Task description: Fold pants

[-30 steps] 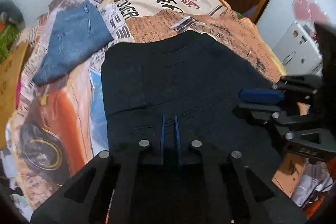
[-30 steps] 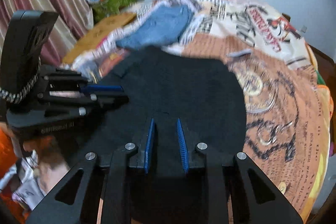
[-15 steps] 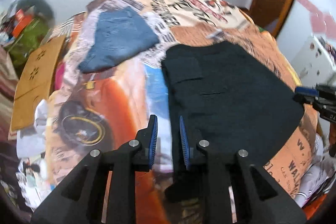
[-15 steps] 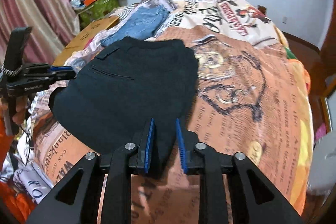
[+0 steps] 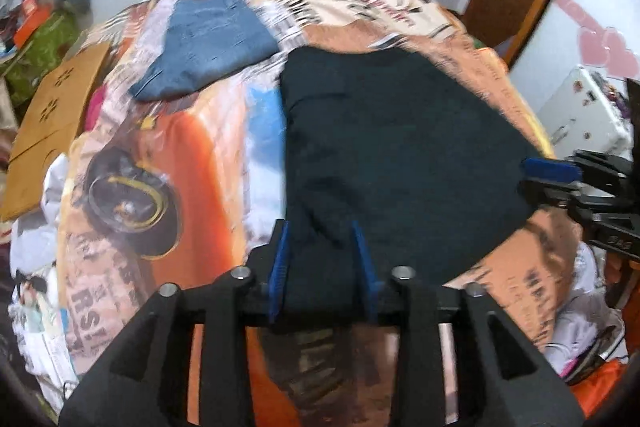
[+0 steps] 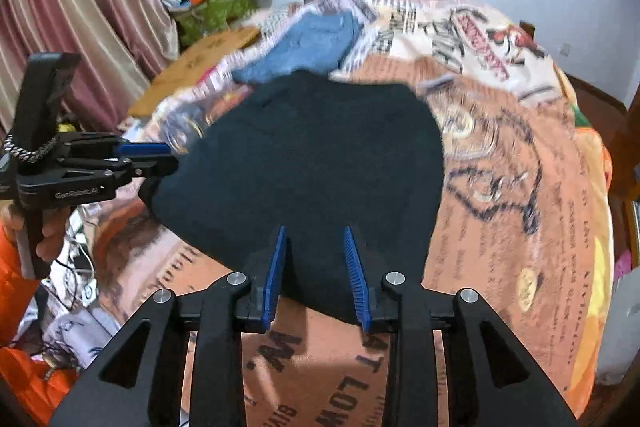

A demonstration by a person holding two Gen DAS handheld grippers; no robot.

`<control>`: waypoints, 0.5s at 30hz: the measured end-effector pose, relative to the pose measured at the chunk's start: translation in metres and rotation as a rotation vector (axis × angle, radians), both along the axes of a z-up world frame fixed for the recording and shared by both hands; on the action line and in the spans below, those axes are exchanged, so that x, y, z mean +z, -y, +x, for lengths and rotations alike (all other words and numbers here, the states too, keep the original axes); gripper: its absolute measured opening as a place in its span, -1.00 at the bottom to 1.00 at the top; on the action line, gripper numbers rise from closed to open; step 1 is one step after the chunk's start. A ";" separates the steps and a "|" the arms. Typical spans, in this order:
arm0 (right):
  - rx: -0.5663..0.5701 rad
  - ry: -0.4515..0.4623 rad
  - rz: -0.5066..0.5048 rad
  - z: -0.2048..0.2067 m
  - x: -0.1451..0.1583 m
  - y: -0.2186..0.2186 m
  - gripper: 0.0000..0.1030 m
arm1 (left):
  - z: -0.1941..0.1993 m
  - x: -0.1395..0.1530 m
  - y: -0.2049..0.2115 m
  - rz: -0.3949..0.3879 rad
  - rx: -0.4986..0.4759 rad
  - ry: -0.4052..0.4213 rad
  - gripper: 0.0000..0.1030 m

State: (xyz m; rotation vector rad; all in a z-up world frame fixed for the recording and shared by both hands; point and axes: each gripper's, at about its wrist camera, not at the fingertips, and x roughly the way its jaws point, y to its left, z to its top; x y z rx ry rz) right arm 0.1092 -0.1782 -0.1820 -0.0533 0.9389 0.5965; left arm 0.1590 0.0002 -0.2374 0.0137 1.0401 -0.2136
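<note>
Dark navy pants [image 5: 392,147] lie folded flat on the printed bedspread, also seen in the right wrist view [image 6: 312,155]. My left gripper [image 5: 322,259] is open with its blue pads around the near left corner of the pants. My right gripper [image 6: 314,267] is open with its pads around the near right corner. The right gripper shows at the right edge of the left wrist view [image 5: 556,175]. The left gripper shows at the left of the right wrist view [image 6: 148,157], at the cloth's edge.
Folded blue jeans [image 5: 212,43] lie on the bed beyond the dark pants, also in the right wrist view [image 6: 308,43]. A brown cardboard sheet [image 5: 48,123] lies off the bed's left side. Clutter and a curtain [image 6: 80,7] stand at the left, a white appliance [image 5: 584,111] at the right.
Both grippers moved forward onto the near edge of the dark pants and opened wider; half a second ago they sat narrower and just beside or short of the cloth.
</note>
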 end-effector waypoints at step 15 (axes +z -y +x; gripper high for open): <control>-0.139 -0.006 -0.030 -0.014 0.002 0.046 -0.47 | -0.021 -0.002 -0.034 -0.019 0.060 -0.007 0.00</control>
